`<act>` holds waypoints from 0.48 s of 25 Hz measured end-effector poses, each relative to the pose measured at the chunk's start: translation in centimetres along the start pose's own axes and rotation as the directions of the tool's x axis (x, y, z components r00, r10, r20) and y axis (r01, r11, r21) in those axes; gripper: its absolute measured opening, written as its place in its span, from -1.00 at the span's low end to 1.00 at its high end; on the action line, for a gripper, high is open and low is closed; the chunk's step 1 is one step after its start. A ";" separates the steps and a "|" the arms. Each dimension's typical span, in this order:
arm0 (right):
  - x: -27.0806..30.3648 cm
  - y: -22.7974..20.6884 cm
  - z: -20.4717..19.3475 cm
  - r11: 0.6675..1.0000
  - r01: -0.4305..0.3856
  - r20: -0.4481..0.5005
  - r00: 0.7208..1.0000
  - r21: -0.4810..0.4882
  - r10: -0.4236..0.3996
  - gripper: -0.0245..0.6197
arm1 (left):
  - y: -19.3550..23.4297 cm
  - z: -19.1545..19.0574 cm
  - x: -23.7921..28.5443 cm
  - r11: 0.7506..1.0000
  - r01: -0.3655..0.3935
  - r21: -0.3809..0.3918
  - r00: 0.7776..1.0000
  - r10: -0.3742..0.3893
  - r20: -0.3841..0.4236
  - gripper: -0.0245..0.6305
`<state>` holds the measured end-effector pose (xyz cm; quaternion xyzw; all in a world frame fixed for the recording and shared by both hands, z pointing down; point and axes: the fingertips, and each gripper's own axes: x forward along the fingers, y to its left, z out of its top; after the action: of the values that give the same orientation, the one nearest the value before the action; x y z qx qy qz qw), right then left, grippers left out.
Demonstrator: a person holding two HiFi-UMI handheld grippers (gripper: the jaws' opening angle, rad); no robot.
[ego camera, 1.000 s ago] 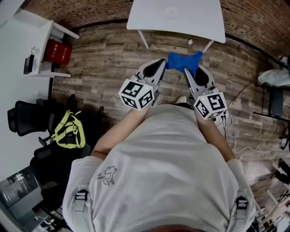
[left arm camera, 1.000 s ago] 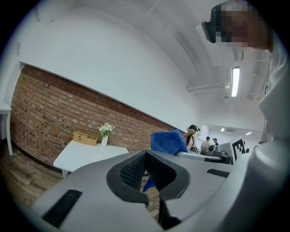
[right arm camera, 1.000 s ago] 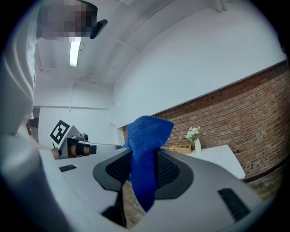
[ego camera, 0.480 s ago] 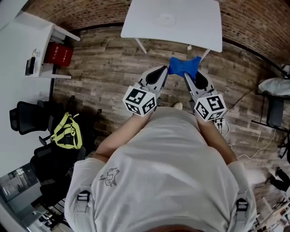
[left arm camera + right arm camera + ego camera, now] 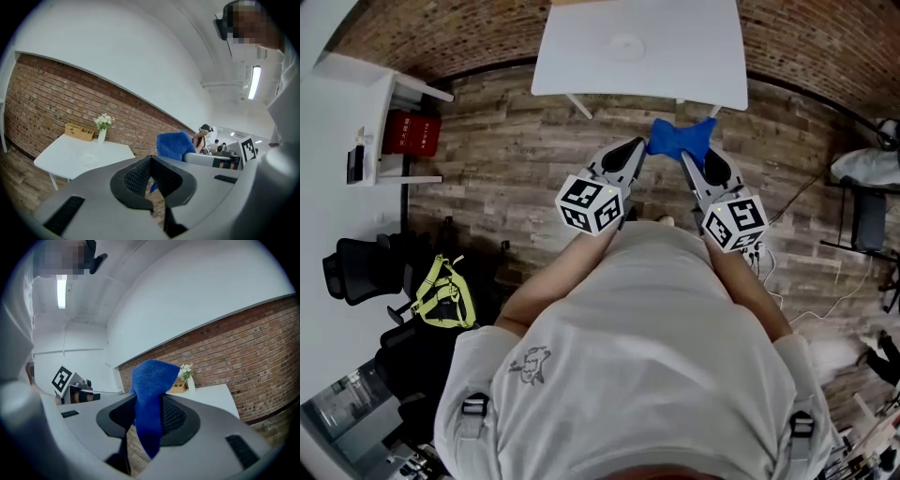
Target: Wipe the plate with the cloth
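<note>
A white table (image 5: pixel 694 56) stands ahead on the wooden floor, and a pale round plate (image 5: pixel 625 44) lies on it. In the left gripper view the plate (image 5: pixel 89 161) sits near the table's middle. My right gripper (image 5: pixel 686 152) is shut on a blue cloth (image 5: pixel 680 136), which bunches above its jaws and hangs below them (image 5: pixel 150 399). My left gripper (image 5: pixel 639 143) is shut with nothing in it, level with the right one. Both are held over the floor, short of the table's front edge.
A vase of white flowers (image 5: pixel 101 133) and a small basket (image 5: pixel 78 131) stand at the table's far edge by the brick wall. A white desk with a red box (image 5: pixel 401 133), a black chair (image 5: pixel 356 267) and a yellow-green harness (image 5: pixel 441 286) are on the left. Cables (image 5: pixel 825 300) trail across the floor at right.
The person has stepped on toward the table with both grippers held out. The cloth stays in the right gripper, and the left gripper stays shut.
</note>
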<state>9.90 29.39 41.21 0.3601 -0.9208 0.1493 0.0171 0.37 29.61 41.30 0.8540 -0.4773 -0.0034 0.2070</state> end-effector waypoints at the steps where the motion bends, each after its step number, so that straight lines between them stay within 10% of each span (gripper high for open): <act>1: 0.3 -0.3 0.2 1.000 0.007 0.000 1.000 -0.006 -0.007 -0.51 | 0.5 0.3 0.5 1.000 0.003 -0.006 1.000 -0.003 0.001 -0.90; 12: 8.0 -1.8 0.3 0.999 0.019 -0.056 0.998 0.031 -0.018 -0.51 | 4.9 3.2 5.6 0.994 0.112 0.015 0.993 -0.112 -0.047 -0.90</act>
<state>5.23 22.84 42.52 0.3645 -0.9141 0.1737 0.0387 -1.20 21.63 41.26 0.8811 -0.4238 0.0090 0.2098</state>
